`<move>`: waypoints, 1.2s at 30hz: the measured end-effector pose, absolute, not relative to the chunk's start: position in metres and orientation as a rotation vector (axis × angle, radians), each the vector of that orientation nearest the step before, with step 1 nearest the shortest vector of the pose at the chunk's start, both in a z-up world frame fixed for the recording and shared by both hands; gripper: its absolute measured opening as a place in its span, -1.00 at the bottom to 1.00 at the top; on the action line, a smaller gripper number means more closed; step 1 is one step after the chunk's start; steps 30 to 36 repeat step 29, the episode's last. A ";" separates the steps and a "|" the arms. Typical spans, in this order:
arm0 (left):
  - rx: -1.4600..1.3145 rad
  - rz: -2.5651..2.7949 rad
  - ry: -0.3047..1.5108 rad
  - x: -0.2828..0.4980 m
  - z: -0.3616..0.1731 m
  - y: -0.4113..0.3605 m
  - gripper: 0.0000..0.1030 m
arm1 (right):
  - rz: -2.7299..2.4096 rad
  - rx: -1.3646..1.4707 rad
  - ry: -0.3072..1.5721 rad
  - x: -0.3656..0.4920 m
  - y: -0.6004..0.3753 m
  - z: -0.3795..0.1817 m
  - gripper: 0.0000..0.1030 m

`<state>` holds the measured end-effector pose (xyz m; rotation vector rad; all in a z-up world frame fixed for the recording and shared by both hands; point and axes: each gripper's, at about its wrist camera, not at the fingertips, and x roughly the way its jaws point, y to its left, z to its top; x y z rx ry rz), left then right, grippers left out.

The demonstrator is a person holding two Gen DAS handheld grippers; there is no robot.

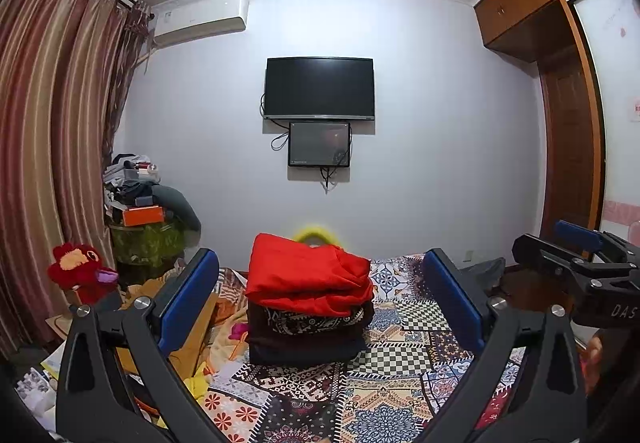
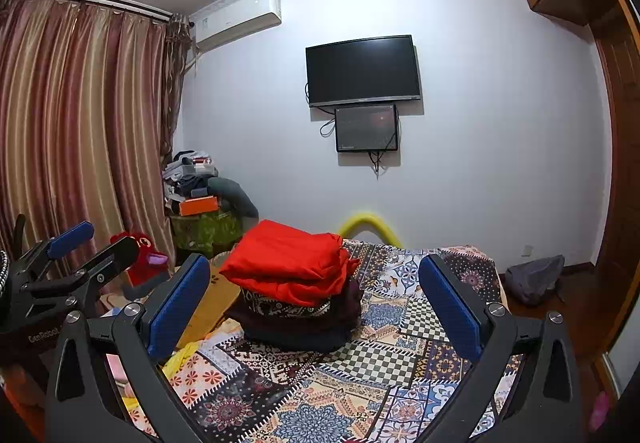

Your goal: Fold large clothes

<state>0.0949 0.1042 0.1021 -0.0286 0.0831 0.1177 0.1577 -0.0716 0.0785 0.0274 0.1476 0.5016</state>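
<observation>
Curtains point(image 1: 60, 123) hang far left of the folded clothes stack point(image 1: 308, 307), with a red plush toy point(image 1: 80, 271) and a cluttered side table point(image 1: 148, 243) between them. My left gripper point(image 1: 320, 307) is spread wide, gripping nothing, its blue pads either side of the stack, which sits apart from them on the patterned bedspread point(image 1: 400, 363), a red garment point(image 1: 308, 271) on top of dark ones. Above the stack a television point(image 1: 320, 88) hangs on the wall. Right of the stack, my right gripper point(image 2: 316, 307) is likewise parted and bare, and further right stands a wooden wardrobe point(image 1: 560, 123)
</observation>
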 end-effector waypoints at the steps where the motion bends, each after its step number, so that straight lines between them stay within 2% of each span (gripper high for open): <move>1: -0.030 0.117 0.084 0.095 0.102 0.104 0.99 | 0.501 0.026 0.147 0.158 -0.072 0.078 1.00; 36: -0.049 0.082 0.115 0.108 0.096 0.103 0.99 | 0.487 0.012 0.171 0.169 -0.071 0.072 1.00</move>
